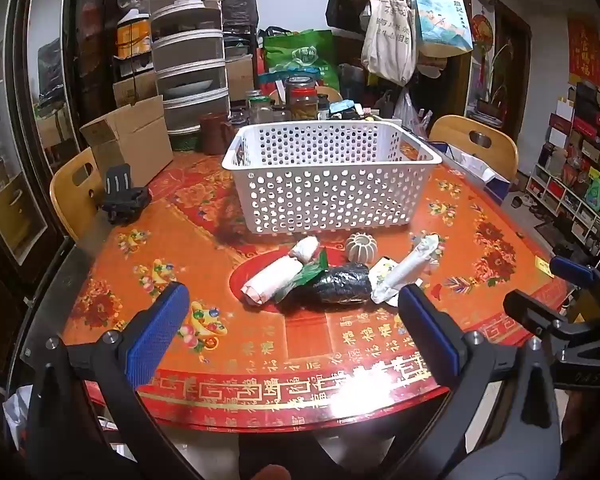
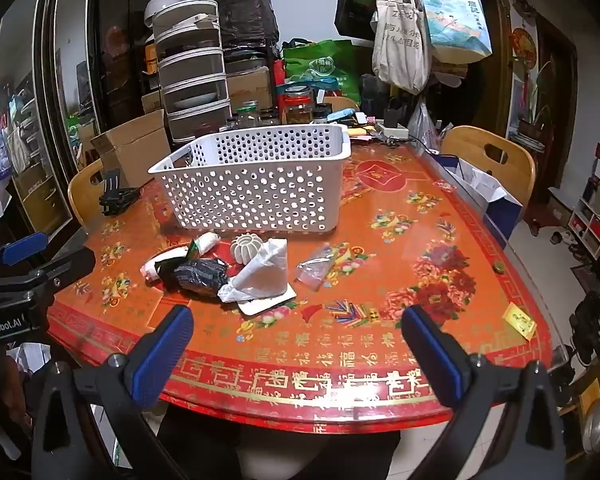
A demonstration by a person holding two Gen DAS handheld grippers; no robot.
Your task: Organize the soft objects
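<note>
A white perforated basket [image 1: 332,184] [image 2: 252,184] stands on the red table. In front of it lie soft things: a white roll [image 1: 274,280], a small white roll [image 1: 306,249] [image 2: 208,242], a black bundle [image 1: 342,288] [image 2: 198,274], a ribbed white ball [image 1: 361,247] [image 2: 246,249], a white plastic bag [image 1: 410,266] [image 2: 262,274] and a clear packet [image 2: 316,266]. My left gripper [image 1: 292,332] is open and empty, just short of the pile. My right gripper [image 2: 296,344] is open and empty, near the table's front edge.
A cardboard box [image 1: 130,142] and a black holder [image 1: 122,196] sit at the left. Jars [image 1: 300,98] and stacked drawers [image 1: 190,60] stand behind the basket. Wooden chairs [image 1: 476,144] flank the table. A yellow tag [image 2: 520,322] lies near the right edge.
</note>
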